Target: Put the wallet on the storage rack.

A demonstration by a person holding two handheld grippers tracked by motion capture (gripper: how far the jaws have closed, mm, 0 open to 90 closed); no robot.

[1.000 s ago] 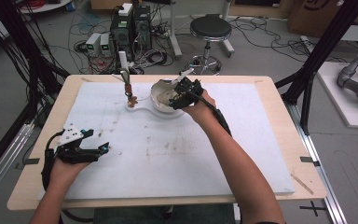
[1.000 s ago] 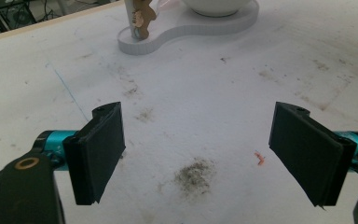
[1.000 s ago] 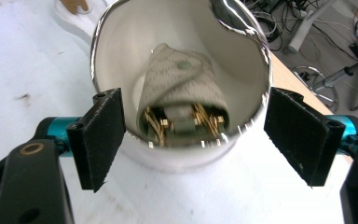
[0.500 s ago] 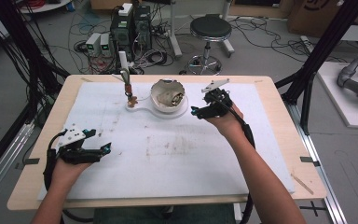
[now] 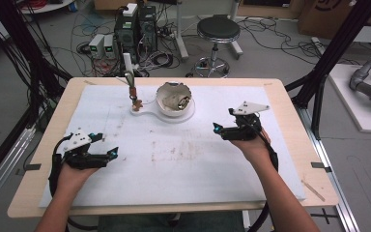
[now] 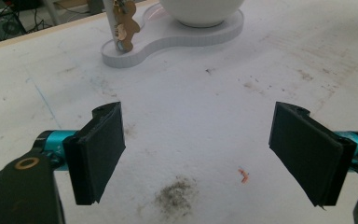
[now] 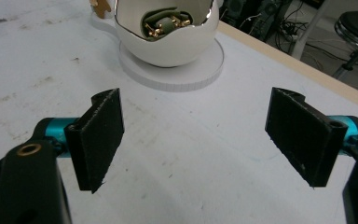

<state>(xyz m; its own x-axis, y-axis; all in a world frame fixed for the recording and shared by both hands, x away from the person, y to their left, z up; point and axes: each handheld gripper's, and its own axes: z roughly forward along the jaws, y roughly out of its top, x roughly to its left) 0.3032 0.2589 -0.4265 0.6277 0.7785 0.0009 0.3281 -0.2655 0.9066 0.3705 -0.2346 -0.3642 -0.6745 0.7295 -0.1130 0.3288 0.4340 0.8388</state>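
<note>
A white egg-shaped bowl (image 5: 174, 99) with a jagged rim stands on a flat white base (image 5: 147, 110) at the far middle of the mat. Inside the bowl lies a green piece with small gold parts (image 7: 165, 23). A small brown figure (image 5: 134, 96) hangs on a post at the base's left end. My right gripper (image 5: 220, 130) hovers to the right of the bowl and nearer me, open, with nothing between its pads (image 7: 198, 144). My left gripper (image 5: 104, 145) rests low at the mat's near left, open and empty (image 6: 200, 154).
A stained white mat (image 5: 174, 164) covers most of the wooden table (image 5: 299, 130). An orange scrap (image 6: 244, 175) and a dark smudge (image 6: 177, 198) lie by the left gripper. Beyond the far edge are a stool (image 5: 217, 29), computers (image 5: 135, 29) and cables. Black frame posts (image 5: 328, 63) flank the table.
My right hand has drawn away from the bowl, moving right and back toward me with empty jaws. The left hand has stayed put.
</note>
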